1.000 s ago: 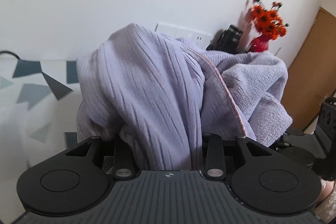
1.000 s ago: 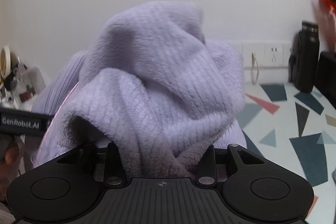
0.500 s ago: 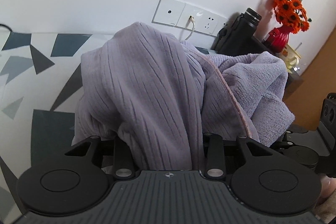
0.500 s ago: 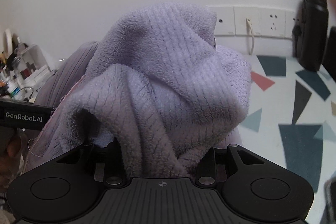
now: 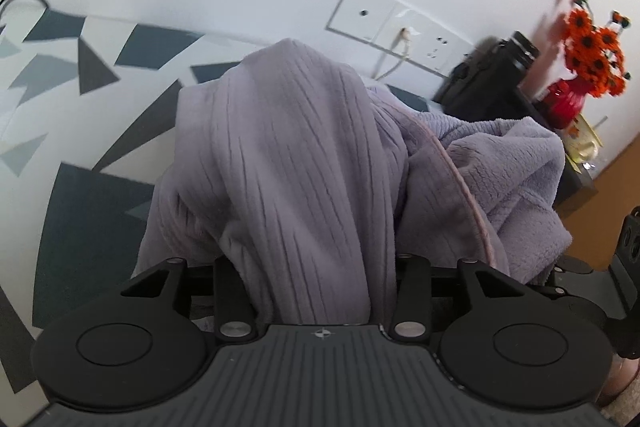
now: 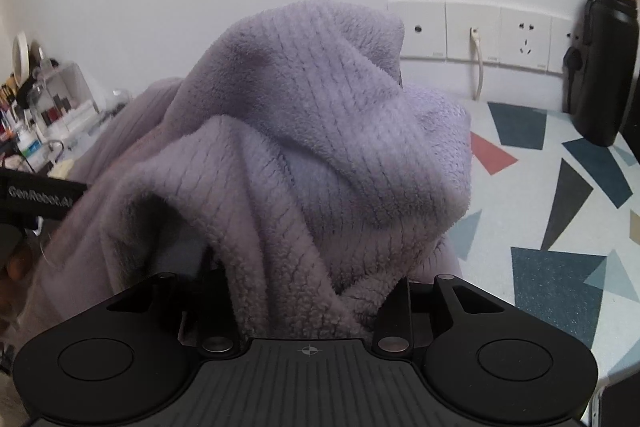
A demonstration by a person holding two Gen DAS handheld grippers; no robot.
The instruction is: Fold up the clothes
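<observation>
While the lilac fleece garment [image 5: 304, 163] hangs bunched over both tools, no finished fold is visible: the fabric rises in loose ridges and drapes, with a pink-piped edge [image 5: 464, 187] running down its right side in the left wrist view. The garment is held up above the patterned tabletop [image 6: 560, 267], not laid flat on it. By this judgement the folding is under way at best, and flattening, aligning and creasing are left to do; how many folds the bundle already contains cannot be told.

Left gripper [image 5: 320, 267]: cloth passes straight between the two finger arms and hides the tips. The fingers stand drawn in around a thick wad, so the tool is judged to be clamped on the garment.

Right gripper [image 6: 308, 291]: the fluffier face of the same garment [image 6: 320, 131] fills the gap between the arms and spills over the top. This tool is likewise judged to be gripping the cloth; the fingertips are covered.

A black bottle [image 6: 604, 67] and wall sockets [image 6: 472, 31] stand at the far right, well apart from the fabric.
</observation>
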